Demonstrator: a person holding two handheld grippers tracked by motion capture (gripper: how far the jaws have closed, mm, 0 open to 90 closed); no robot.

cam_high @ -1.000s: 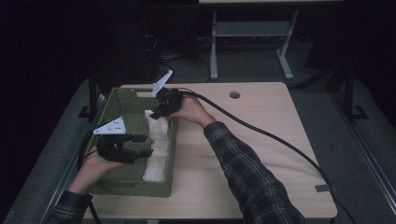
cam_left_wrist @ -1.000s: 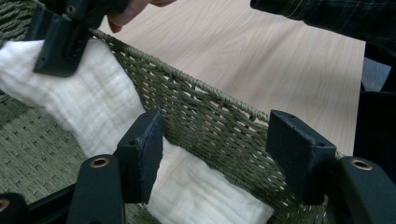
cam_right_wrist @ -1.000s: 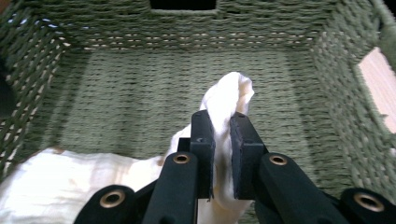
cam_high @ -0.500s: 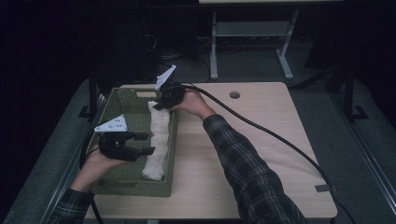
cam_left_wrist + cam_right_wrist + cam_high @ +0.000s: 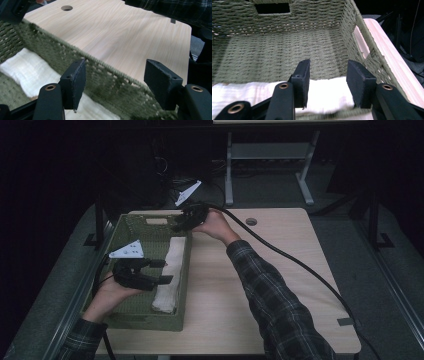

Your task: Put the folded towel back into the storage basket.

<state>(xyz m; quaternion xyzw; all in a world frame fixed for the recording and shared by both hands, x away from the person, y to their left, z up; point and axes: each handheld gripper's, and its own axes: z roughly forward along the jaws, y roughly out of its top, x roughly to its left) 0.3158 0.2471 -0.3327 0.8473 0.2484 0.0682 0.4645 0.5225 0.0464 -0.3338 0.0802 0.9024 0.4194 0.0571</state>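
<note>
The right gripper view shows the basket's handle slot. The white towel lies inside along the right wall, running near to far. Both grippers have spread, empty fingers.

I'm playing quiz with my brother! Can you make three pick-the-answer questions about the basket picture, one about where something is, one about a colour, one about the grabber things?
1. Where does the white towel lie?
A. on the bare table
B. inside the basket
C. on the floor

2. What colour is the woven basket?
A. green
B. red
C. blue

3. How do the jaws of the left gripper stand?
A. shut on the towel
B. shut on the basket's rim
C. open, holding nothing

Answers: 1 B, the towel stretches along the basket's right wall. 2 A, its weave is olive green. 3 C, the left gripper view shows a wide gap between the pads.
</note>
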